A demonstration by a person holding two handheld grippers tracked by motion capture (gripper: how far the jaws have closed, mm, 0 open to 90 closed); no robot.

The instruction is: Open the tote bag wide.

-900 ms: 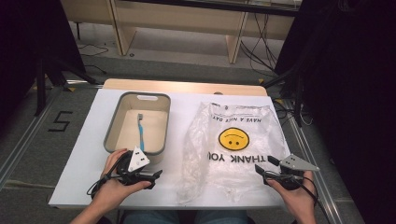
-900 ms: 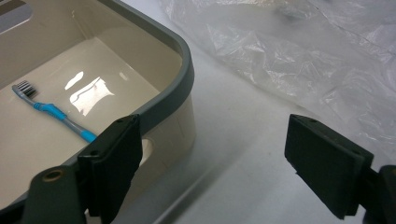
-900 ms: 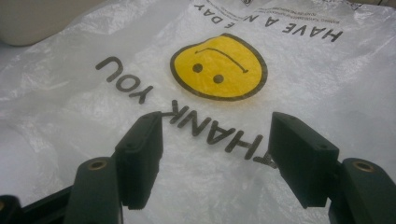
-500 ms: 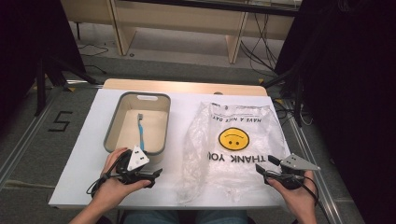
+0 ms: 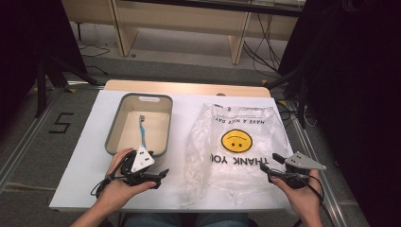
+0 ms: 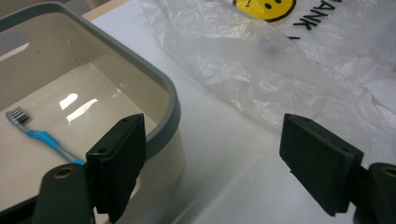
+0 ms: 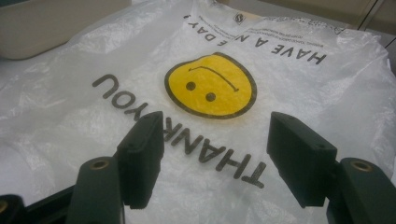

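A clear plastic bag (image 5: 236,146) with a yellow smiley and "THANK YOU" print lies flat on the white table (image 5: 90,156). A grey-rimmed beige bin (image 5: 139,124) to its left holds a blue toothbrush (image 5: 142,130), also seen as the toothbrush (image 6: 39,136) in the left gripper view. My left gripper (image 5: 163,176) rests on the table just in front of the bin, open, with nothing between its jaws; the bin's rim (image 6: 170,100) is beside one jaw. My right gripper (image 5: 270,165) sits at the bag's right front edge, open over the bag (image 7: 210,93).
The table's front edge runs just below both hands. Beyond the table stand a wooden shelf frame (image 5: 179,19) and cables on the floor. Dark equipment (image 5: 350,71) rises at the right. A floor mark "5" (image 5: 61,124) lies to the left.
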